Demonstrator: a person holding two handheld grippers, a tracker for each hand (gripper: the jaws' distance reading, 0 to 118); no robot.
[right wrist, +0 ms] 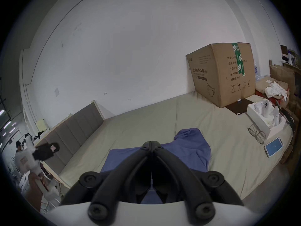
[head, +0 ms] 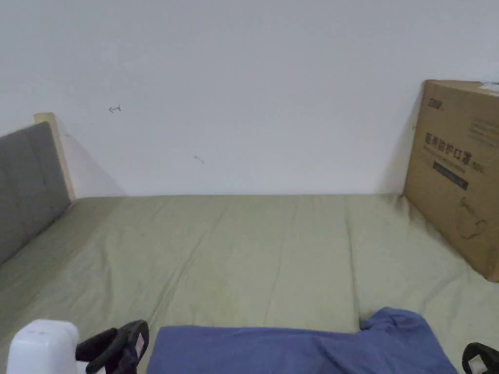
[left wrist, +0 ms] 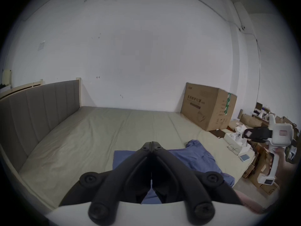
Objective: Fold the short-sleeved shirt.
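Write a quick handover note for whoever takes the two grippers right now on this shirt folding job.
Left gripper: jaws shut, holding nothing, held up above the shirt's near left side.
Right gripper: jaws shut, holding nothing, up above the shirt's near right side.
Blue shirt: lies on the green bed sheet at the near edge, mostly flat, bunched at its far right corner.
Cardboard box stands at the bed's far right; glasses and a phone lie to the right of the shirt.
Done: cannot tell whether any fold has been made.
Left: smooth the bunched corner, fold.
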